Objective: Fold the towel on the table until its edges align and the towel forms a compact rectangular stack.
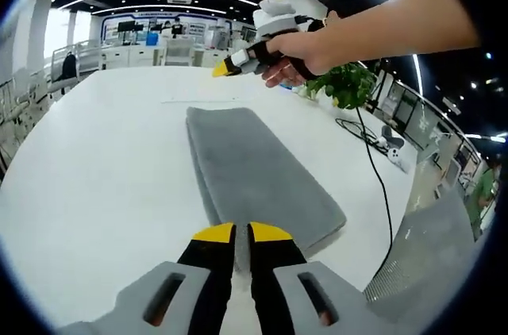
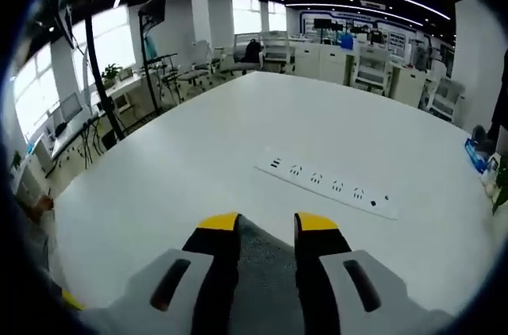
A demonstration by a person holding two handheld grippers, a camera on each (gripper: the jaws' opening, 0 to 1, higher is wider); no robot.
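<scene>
A grey towel (image 1: pixel 258 168) lies on the white table (image 1: pixel 103 176), folded into a long narrow rectangle that runs away from me. My left gripper (image 1: pixel 242 232) sits at its near end, jaws closed to a thin slit with the towel's edge pinched between them. A hand holds my right gripper (image 1: pixel 224 69) in the air above the towel's far end. In the right gripper view that gripper (image 2: pixel 267 225) is open, and the towel (image 2: pixel 266 279) shows below, between its jaws and apart from them.
A white power strip (image 2: pixel 329 186) lies on the table beyond the towel's far end. A potted plant (image 1: pixel 345 85) and a black cable (image 1: pixel 379 176) line the table's right edge. A mesh chair back (image 1: pixel 429 259) stands off that edge.
</scene>
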